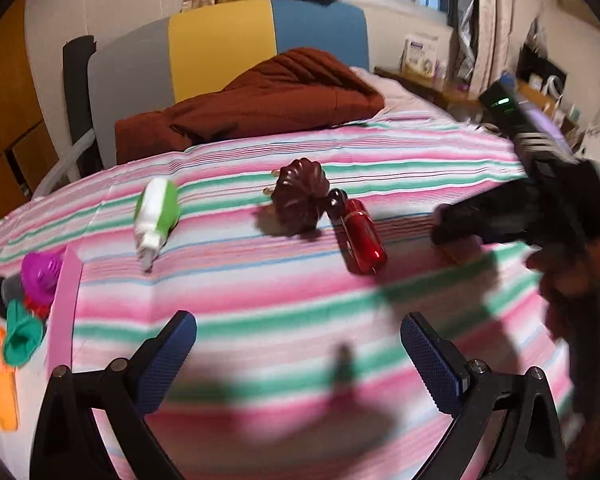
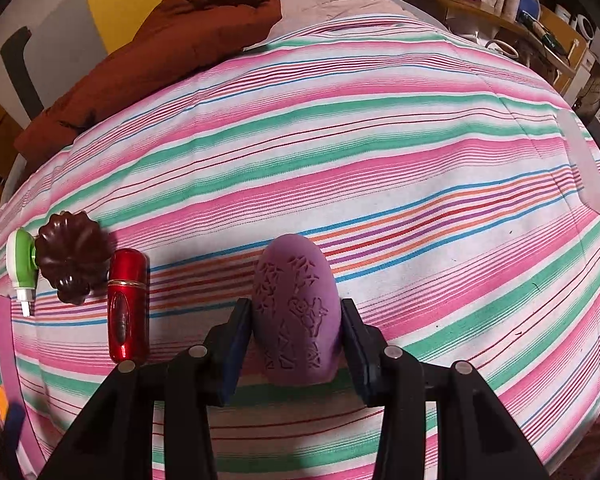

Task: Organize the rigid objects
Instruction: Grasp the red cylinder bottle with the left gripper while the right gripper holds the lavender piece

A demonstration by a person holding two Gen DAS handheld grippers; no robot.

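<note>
My right gripper (image 2: 296, 340) is shut on a purple embossed oval object (image 2: 294, 308), held just over the striped bedsheet (image 2: 380, 160). It also shows in the left wrist view (image 1: 500, 220) at the right. My left gripper (image 1: 298, 352) is open and empty above the sheet. A green-and-white bottle (image 1: 156, 216), a dark brown shell-shaped piece (image 1: 300, 196) and a red cylinder (image 1: 362, 240) lie in a row ahead of it. They also show in the right wrist view: bottle (image 2: 20, 268), shell piece (image 2: 72, 256), red cylinder (image 2: 127, 304).
A pink-rimmed tray (image 1: 66, 312) at the left holds a magenta piece (image 1: 42, 276), a green piece (image 1: 22, 336) and orange pieces. A rust-brown quilt (image 1: 260, 100) lies at the bed's head. A desk (image 2: 480, 4) stands at the far right.
</note>
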